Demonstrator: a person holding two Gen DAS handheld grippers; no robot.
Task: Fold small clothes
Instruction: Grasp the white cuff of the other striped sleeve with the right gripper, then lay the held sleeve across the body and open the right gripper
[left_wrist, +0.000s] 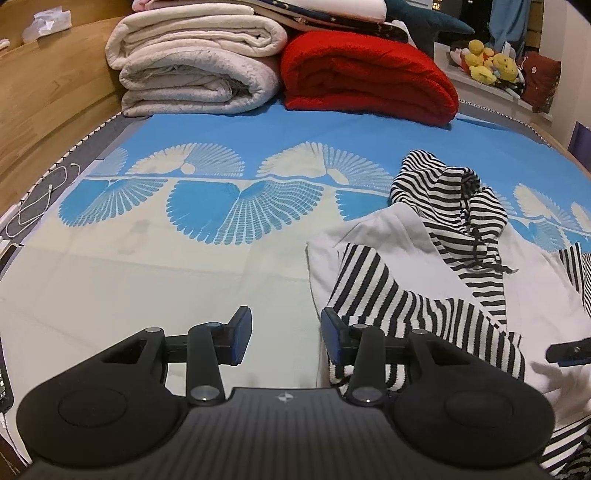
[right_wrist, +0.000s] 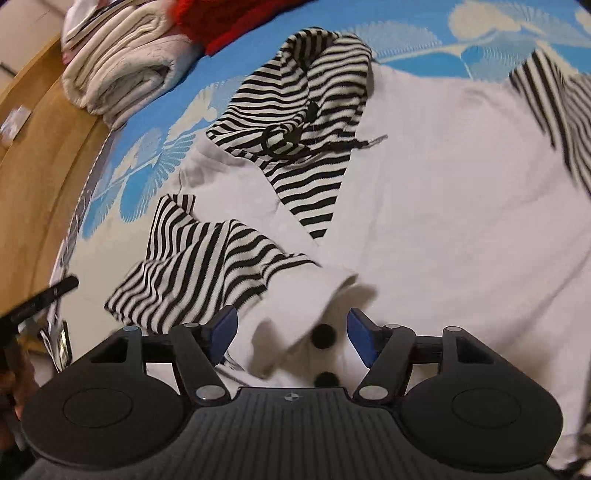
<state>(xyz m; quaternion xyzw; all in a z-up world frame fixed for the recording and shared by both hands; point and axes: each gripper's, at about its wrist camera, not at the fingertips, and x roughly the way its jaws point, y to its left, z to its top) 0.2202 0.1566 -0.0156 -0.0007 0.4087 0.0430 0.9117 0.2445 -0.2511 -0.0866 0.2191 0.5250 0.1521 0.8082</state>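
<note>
A small white hoodie (left_wrist: 406, 240) (right_wrist: 461, 184) with a black-and-white striped hood (left_wrist: 443, 192) (right_wrist: 314, 74) lies spread on the bed. Its striped sleeve (left_wrist: 369, 284) (right_wrist: 192, 266) is folded across the white body. My left gripper (left_wrist: 286, 334) is open just left of the garment, with bare sheet between its fingers; the right finger stands at the sleeve's edge. Over a rumpled white fold near two black dots (right_wrist: 323, 336) my right gripper (right_wrist: 291, 332) is open, its pads apart from the cloth. A finger of each gripper shows at the edge of the other's view.
The bed sheet (left_wrist: 184, 258) is blue and cream with fan patterns. Folded cream blankets (left_wrist: 192, 62) and a red blanket (left_wrist: 362, 74) are stacked at the far end. A wooden bed frame (left_wrist: 48, 92) runs along the left, with a white cable (left_wrist: 37, 206) beside it. Plush toys (left_wrist: 491, 66) sit at back right.
</note>
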